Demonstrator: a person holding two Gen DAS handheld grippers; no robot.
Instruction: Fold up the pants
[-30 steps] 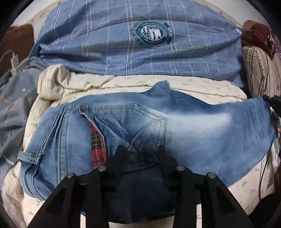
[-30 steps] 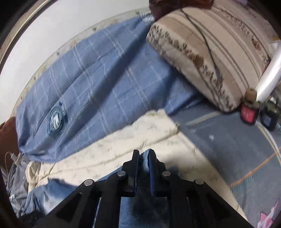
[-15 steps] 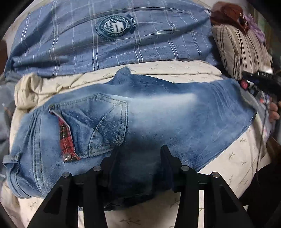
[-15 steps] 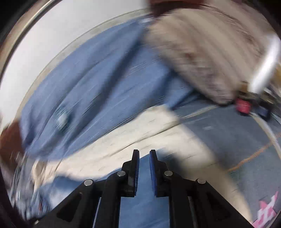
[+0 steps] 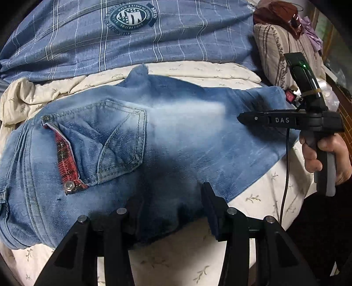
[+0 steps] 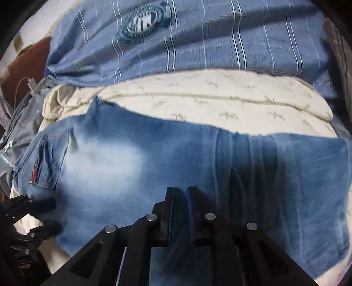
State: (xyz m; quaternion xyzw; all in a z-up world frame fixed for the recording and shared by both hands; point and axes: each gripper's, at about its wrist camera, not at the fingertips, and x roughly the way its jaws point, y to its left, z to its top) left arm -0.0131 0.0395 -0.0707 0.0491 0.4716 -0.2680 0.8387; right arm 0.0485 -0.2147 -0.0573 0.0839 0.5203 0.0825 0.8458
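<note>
Blue faded jeans (image 5: 176,136) lie folded across a cream bedspread (image 5: 198,70), back pocket with red plaid trim (image 5: 66,160) to the left. My left gripper (image 5: 169,200) is open over the near edge of the jeans, its fingers spread wide with the denim under and between them. My right gripper (image 6: 180,193) hovers over the jeans (image 6: 154,167) with its jaws nearly closed; nothing shows between them. It also shows in the left wrist view (image 5: 286,120), held by a hand above the jeans' right end.
A blue plaid pillow with a round emblem (image 5: 132,17) lies behind the jeans. A striped beige pillow (image 5: 277,50) sits at the right. A charger and cable (image 6: 30,83) lie at the far left. A black cable (image 5: 286,176) hangs from the right gripper.
The right gripper let go of the denim and swung round over the jeans, entering the left view. The left gripper drew back toward the jeans' near edge, still open.
</note>
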